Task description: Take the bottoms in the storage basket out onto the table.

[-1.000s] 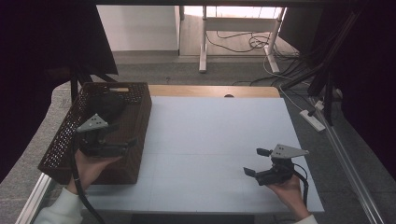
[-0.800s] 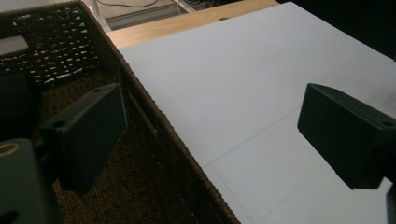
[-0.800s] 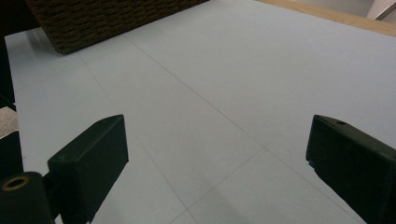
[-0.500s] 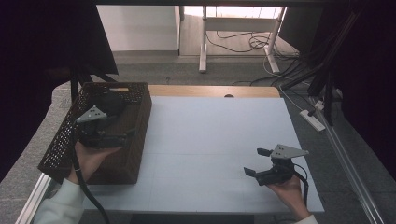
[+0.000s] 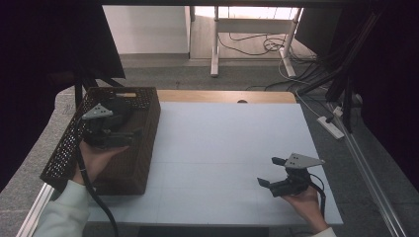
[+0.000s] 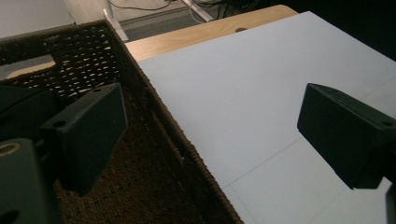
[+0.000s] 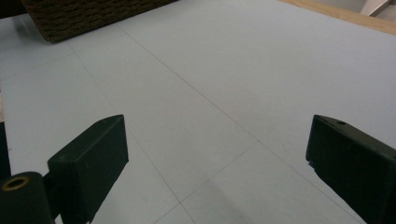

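A brown wicker basket stands at the left end of the white table top. My left gripper hovers over the basket's middle, held from below by a hand. It is open. In the left gripper view, one jaw of this gripper is over the basket's inside and the other over the white surface, with the basket's right rim between them. My right gripper sits low near the table's front right, open, with nothing between its jaws. The right gripper view has that gripper above bare white surface.
A strip of wooden table edge runs along the far side. A white power strip and cables lie on the floor to the right. A corner of the basket lies far ahead of the right gripper.
My left gripper has moved a little away from the person along the basket, toward its middle. The right gripper has stayed put.
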`<action>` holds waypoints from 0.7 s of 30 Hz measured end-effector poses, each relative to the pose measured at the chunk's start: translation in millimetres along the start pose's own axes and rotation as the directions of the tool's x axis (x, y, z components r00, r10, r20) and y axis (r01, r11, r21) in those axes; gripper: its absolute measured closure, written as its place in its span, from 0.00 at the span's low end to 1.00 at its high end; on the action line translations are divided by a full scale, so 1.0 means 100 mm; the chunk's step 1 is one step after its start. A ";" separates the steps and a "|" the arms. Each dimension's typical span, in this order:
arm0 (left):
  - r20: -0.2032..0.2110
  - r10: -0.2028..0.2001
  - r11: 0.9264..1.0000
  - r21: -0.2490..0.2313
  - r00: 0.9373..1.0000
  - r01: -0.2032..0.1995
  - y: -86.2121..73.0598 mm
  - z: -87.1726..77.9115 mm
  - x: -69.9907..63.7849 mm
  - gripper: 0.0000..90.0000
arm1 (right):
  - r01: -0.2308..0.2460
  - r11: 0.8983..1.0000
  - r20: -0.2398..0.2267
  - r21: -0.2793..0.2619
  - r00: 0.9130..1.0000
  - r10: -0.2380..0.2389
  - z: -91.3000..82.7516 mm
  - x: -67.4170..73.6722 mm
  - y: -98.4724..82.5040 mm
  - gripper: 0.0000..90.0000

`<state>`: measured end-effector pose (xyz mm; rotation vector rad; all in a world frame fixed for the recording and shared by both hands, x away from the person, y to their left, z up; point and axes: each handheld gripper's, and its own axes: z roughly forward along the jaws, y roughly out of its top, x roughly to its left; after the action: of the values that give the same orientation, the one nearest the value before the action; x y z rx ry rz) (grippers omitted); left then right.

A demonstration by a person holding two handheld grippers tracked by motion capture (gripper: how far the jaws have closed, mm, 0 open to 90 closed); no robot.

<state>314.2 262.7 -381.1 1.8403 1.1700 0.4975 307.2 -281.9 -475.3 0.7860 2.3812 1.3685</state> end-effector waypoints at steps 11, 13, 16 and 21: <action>-0.036 -0.016 0.999 0.027 0.999 0.017 0.03 0.11 0.21 0.09 | -0.002 1.000 0.001 0.013 1.000 0.002 0.02 0.00 -0.01 0.06; -0.035 -0.029 0.999 0.029 0.999 0.030 0.04 0.11 0.26 0.09 | -0.002 1.000 0.006 0.014 1.000 0.001 0.02 -0.01 -0.01 0.06; -0.035 -0.057 0.998 0.016 0.998 0.057 0.04 0.11 0.33 0.09 | -0.015 1.000 -0.007 0.005 1.000 0.015 0.02 -0.01 -0.01 0.06; -0.026 -0.107 0.994 0.003 0.994 0.108 0.03 0.11 0.48 0.09 | -0.019 1.000 -0.005 0.004 1.000 0.019 0.02 -0.02 -0.02 0.07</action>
<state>346.7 298.7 -389.9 1.7681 1.2809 0.4594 308.8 -282.4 -477.6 0.8095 2.3871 1.3750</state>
